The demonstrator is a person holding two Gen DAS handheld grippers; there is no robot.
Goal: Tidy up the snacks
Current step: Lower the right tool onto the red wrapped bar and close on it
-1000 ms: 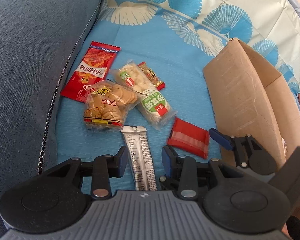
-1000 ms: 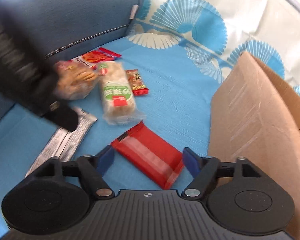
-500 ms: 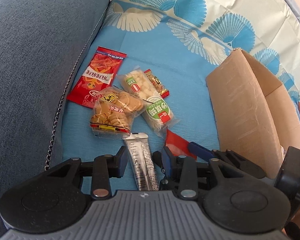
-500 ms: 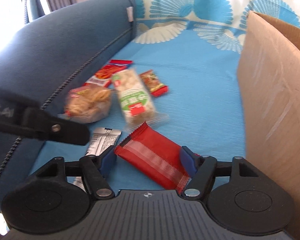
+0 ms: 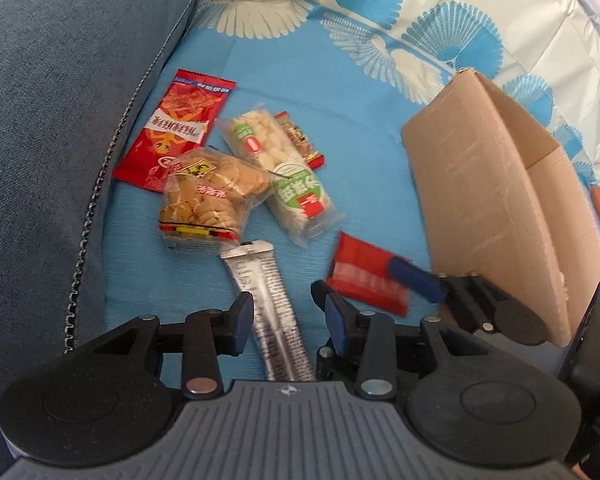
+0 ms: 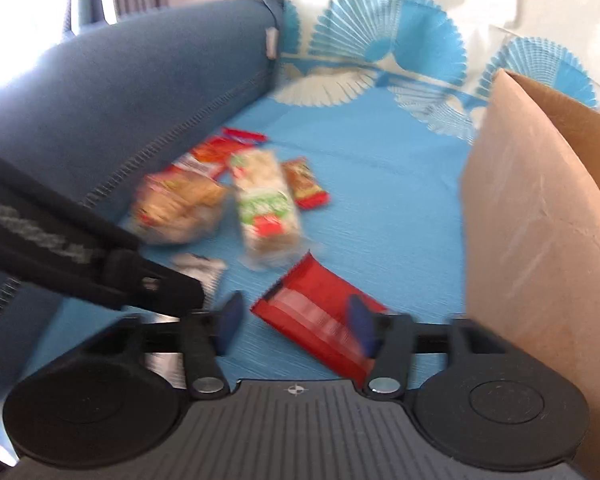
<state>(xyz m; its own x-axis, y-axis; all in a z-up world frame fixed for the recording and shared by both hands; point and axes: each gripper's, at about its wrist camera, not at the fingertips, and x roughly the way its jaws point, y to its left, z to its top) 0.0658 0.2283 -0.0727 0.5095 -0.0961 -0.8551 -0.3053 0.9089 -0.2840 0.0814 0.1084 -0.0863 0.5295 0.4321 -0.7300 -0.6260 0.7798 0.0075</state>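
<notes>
Left gripper: stands open astride silver sachet — none gripped
Right gripper: jaws just opened further around red packet, contact blurred — slip risked

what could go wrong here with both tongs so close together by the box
The right tongs straddle the red packet skewed, so it may twist or slip out. The left tongs around the silver sachet sit close by, so the two could collide. The cardboard box wall is near enough to snag.
</notes>
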